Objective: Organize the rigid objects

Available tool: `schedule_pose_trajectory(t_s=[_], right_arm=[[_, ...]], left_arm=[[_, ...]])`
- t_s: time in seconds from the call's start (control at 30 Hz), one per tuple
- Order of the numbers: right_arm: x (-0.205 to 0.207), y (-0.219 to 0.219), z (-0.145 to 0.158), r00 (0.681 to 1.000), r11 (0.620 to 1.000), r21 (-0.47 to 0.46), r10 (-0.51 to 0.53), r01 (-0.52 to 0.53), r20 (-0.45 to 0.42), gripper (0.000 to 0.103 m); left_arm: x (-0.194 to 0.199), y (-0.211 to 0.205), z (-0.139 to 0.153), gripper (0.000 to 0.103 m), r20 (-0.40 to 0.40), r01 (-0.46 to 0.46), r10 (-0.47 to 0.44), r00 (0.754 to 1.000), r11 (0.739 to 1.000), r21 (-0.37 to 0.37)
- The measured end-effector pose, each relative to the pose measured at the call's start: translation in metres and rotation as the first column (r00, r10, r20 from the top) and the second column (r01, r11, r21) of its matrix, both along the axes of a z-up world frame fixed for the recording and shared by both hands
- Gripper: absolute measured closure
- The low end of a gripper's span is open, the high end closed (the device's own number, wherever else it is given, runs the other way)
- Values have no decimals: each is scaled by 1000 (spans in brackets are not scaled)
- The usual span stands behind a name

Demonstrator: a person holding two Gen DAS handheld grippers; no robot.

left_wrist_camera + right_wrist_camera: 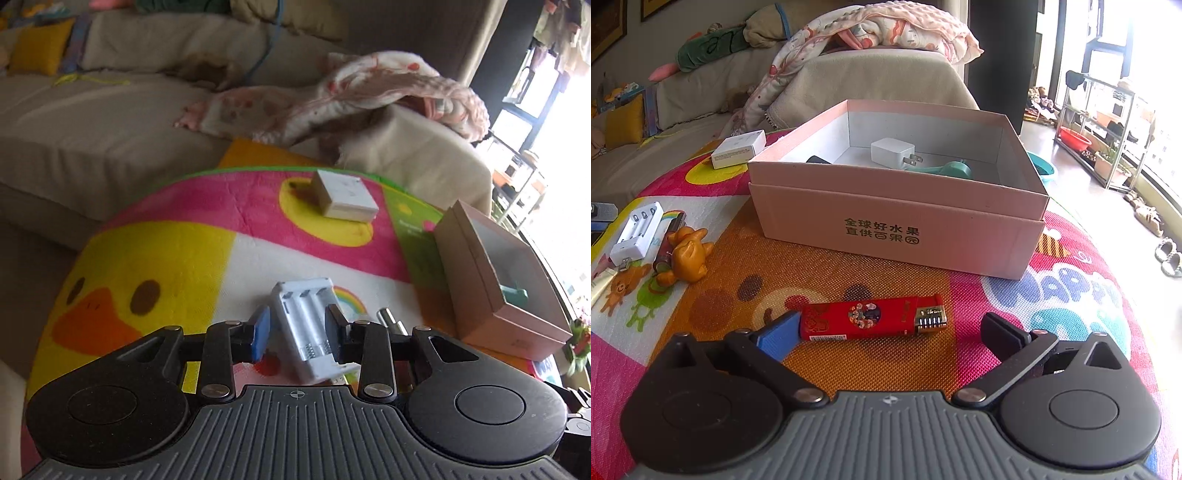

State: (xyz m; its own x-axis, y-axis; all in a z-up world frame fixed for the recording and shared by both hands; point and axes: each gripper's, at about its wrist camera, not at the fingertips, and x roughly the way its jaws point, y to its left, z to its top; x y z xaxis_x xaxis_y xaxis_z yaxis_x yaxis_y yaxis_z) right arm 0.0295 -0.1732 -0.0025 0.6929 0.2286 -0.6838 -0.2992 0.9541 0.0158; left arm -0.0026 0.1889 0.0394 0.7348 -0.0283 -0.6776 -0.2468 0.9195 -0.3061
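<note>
My left gripper (297, 326) has its jaws on either side of a white battery charger (308, 325), which lies on the colourful play mat; the jaws are not closed on it. The charger also shows in the right wrist view (637, 230). My right gripper (890, 328) is open wide around a red lighter (871, 317) lying crosswise on the mat; the blue left pad (779, 336) is at the lighter's end. A pink cardboard box (897, 218) stands open behind it, holding a white plug adapter (892, 153) and a teal object (945, 170). The box shows at the right in the left wrist view (491, 280).
A small white box (345, 199) lies on the mat's far side, also in the right wrist view (738, 147). An orange toy figure (685, 254) and a dark red battery (666, 247) lie beside the charger. A sofa with blankets (871, 33) stands behind the mat.
</note>
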Motion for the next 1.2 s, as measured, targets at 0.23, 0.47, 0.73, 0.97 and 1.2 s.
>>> schedule_pose_trajectory(t_s=[0.23,0.47,0.73,0.97,1.2], right_arm=[[1,0,-1,1000,1000,3,-1,1,-4,0],[2,0,0,1000,1000,4,1,-1,-9,0],[2,-1,0,1000,1000,4,1,-1,-9,0],[2,0,0,1000,1000,4,1,-1,-9,0],[3,0,0,1000,1000,5,1,-1,-9,0]], left_arm=[[25,-23,-17,66,-56,159,-156,986,986,53],[11,-48,6,66,-9,211,-213,977,958,194],[13,-82,-15,57,-71,309,-302,951,907,286],[12,-80,-10,47,-10,310,-316,949,925,219],[32,-89,-4,59,-18,318,-320,947,931,182]])
